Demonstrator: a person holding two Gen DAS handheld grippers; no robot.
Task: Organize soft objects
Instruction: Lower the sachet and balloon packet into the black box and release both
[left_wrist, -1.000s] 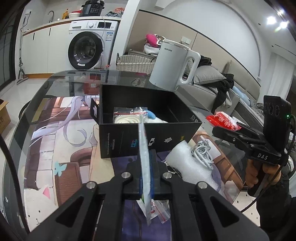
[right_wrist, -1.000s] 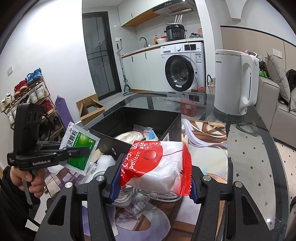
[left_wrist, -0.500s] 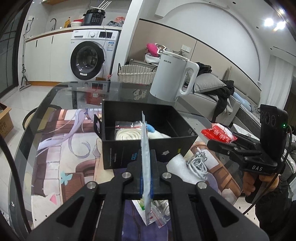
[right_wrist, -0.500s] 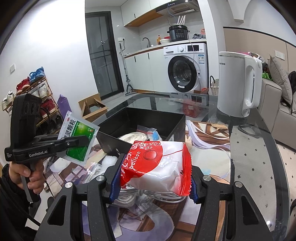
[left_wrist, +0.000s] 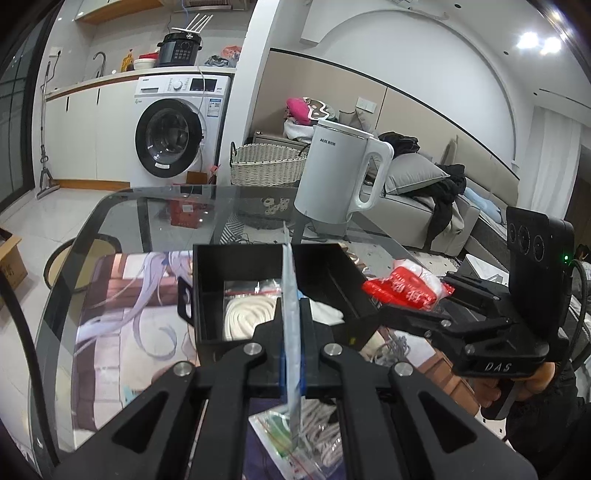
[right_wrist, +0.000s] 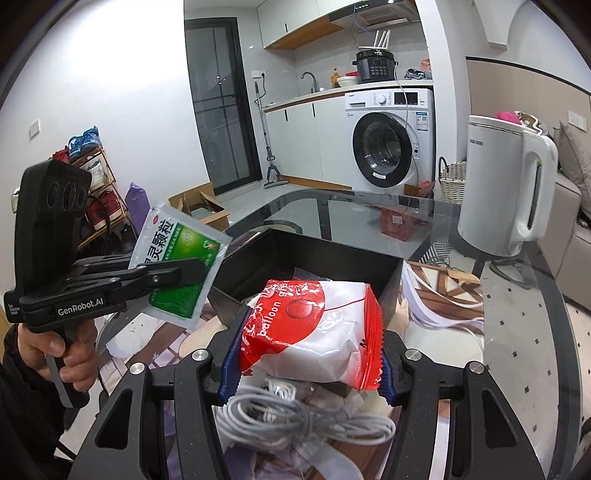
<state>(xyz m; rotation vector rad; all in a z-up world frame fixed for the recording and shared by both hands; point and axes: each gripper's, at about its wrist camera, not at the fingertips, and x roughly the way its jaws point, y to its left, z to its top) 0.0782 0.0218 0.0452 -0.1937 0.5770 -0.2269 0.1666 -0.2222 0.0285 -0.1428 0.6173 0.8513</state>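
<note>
Left gripper (left_wrist: 292, 354) jaws clamp a green sachet (right_wrist: 180, 266); right gripper (right_wrist: 306, 363) jaws clamp a red-white packet (right_wrist: 314, 328) beside the black box (left_wrist: 236, 269) on the table (left_wrist: 122, 236)

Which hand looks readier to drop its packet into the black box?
Probably the left: its gripper holds the thin green-and-white sachet straight over the open black box, while the right gripper's puffy red-and-white bag hangs nearer the rim.

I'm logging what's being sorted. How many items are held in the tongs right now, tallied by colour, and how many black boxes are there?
Green-and-white flat sachet, in the left tongs: 1
Red-and-white puffy plastic packet, in the right tongs: 1
Black open cardboard box: 1
Total: 3
</note>
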